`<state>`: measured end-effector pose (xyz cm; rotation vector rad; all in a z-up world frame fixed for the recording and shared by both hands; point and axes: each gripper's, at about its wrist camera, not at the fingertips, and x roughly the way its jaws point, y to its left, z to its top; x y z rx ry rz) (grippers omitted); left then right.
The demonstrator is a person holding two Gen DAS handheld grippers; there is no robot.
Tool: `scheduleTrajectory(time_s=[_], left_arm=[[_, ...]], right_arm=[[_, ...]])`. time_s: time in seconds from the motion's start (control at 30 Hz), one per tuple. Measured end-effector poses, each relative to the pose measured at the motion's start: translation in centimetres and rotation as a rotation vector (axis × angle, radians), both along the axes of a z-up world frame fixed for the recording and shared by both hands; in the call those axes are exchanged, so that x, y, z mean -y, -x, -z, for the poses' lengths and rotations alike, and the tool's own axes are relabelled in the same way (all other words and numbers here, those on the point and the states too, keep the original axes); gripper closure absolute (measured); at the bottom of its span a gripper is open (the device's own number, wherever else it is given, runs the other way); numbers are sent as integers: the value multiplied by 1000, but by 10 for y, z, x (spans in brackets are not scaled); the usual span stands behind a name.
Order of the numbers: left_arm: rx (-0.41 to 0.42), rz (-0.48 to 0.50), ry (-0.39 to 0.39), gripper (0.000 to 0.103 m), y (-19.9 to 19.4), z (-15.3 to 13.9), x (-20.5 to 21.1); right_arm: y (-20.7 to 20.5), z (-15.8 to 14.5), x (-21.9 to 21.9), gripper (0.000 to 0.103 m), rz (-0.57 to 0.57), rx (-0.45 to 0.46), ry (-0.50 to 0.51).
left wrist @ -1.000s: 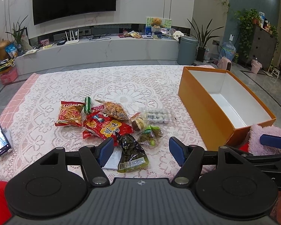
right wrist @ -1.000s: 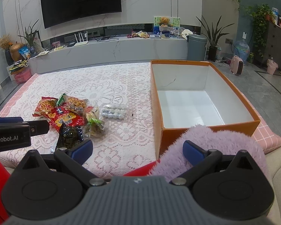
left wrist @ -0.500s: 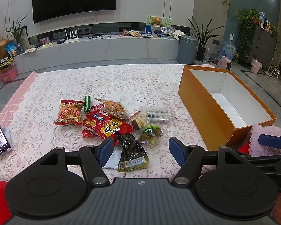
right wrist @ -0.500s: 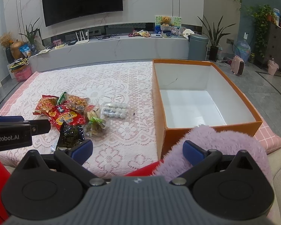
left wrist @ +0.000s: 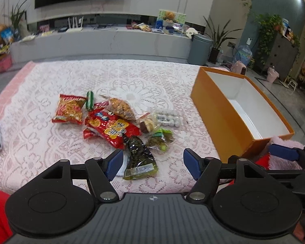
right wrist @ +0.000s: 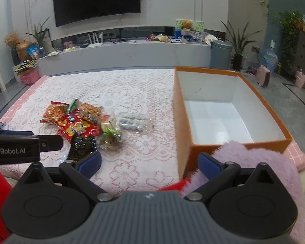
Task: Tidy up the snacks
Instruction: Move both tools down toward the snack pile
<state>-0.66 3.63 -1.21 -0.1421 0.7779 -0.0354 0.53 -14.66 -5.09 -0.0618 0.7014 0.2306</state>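
The snacks (left wrist: 120,126) lie in an overlapping heap near the middle of the lace-covered table (left wrist: 50,77), so a careless pinch risks dragging two packets at once, or snagging the cloth. The left gripper (left wrist: 153,161) hangs wide over the dark packet (left wrist: 139,154) at the heap's near end, gripping nothing; the right gripper (right wrist: 150,161), empty, is narrowing. The orange box (right wrist: 183,126) at the table's right edge holds nothing.

both wrist cams tilted down across the lace tablecloth (left wrist: 132,77), left nearer snack pile (left wrist: 120,126), right nearer orange box (right wrist: 229,109), both share these
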Motion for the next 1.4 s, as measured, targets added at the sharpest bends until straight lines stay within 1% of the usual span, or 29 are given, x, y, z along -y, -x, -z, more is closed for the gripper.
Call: scheduleTrajectory(time_s=[0.03, 0.07, 0.13, 0.17, 0.23, 0.37, 0.43, 0.57, 0.73, 0.87, 1.0, 1.07, 1.13, 1.2, 1.23, 1.27, 1.33, 1.4], left_arm=[[-7, -9, 4, 23, -1, 1, -3], [-15, -16, 9, 23, -4, 1, -8], [-34, -25, 25, 23, -8, 3, -15], [-42, -28, 36, 23, -10, 4, -17], [-58, -34, 62, 23, -16, 8, -23], [-100, -44, 104, 24, -31, 18, -35], [-126, -43, 126, 26, -39, 26, -39], [-174, -46, 178, 28, -57, 41, -50], [-191, -73, 203, 29, -75, 50, -65], [-197, -89, 236, 29, -81, 59, -77], [-203, -82, 296, 29, -84, 73, -89], [-209, -83, 338, 29, -85, 79, -94], [-216, -84, 378, 29, -88, 84, -99], [-224, -86, 397, 29, -90, 88, -101], [-229, -86, 397, 29, -90, 90, -101], [-233, -84, 395, 29, -90, 91, -101], [-227, -63, 407, 29, -89, 92, -99], [-218, -25, 418, 29, -87, 92, -96]], right_arm=[[-1, 0, -3, 16, -13, 3, 4], [-3, 0, -6, 20, -26, 6, 9], [-7, 1, -13, 21, -54, 9, 14], [-9, 2, -16, 27, -67, 11, 16], [-16, 4, -25, 32, -93, 12, 20], [-31, 13, -41, 39, -138, 0, 36], [-41, 20, -50, 41, -159, -14, 50], [-61, 34, -63, 50, -200, -53, 56], [-87, 49, -79, 50, -222, -98, 44], [-106, 59, -96, 50, -245, -109, 32], [-118, 72, -107, 50, -264, -104, 38], [-123, 77, -106, 48, -266, -125, 19], [-126, 80, -107, 47, -262, -124, 13], [-129, 83, -107, 46, -257, -113, 13], [-130, 84, -107, 44, -251, -113, 17], [-132, 84, -106, 39, -237, -118, 19], [-136, 86, -100, 39, -183, -139, 13], [-140, 89, -90, 38, -129, -171, -15]])
